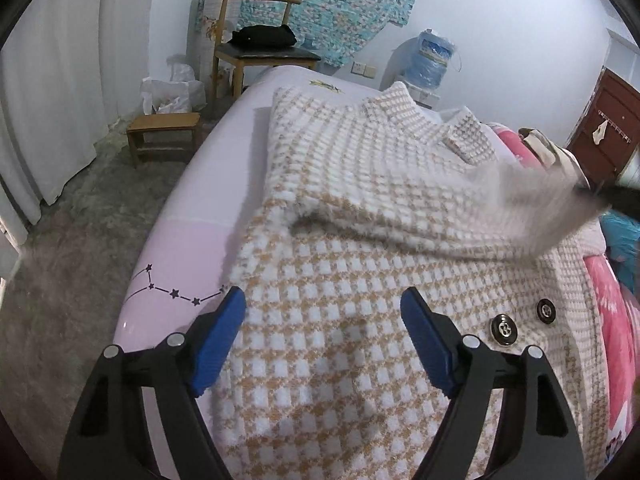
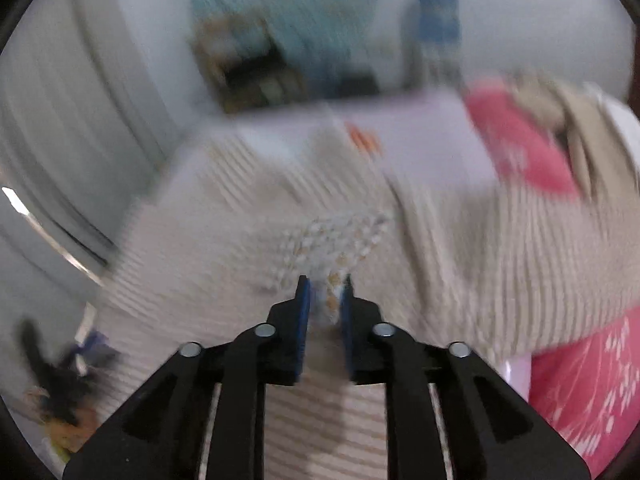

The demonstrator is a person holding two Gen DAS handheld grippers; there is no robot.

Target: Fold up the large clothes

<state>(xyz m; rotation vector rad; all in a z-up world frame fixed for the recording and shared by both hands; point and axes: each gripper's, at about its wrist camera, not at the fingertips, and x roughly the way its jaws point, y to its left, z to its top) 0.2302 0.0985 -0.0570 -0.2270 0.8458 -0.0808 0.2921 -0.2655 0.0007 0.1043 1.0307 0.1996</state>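
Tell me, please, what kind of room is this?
Most likely a bedroom in a home: a bed with a pale pink sheet, a wooden chair, and white curtains beside it.

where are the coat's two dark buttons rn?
Left wrist view, lower right: the two dark buttons sit on the checked coat, right of the left gripper, beside the pink bedding.

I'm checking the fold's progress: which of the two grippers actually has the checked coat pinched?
The right gripper: its pads are closed on a bunch of the checked coat. The left gripper stands open above the fabric.
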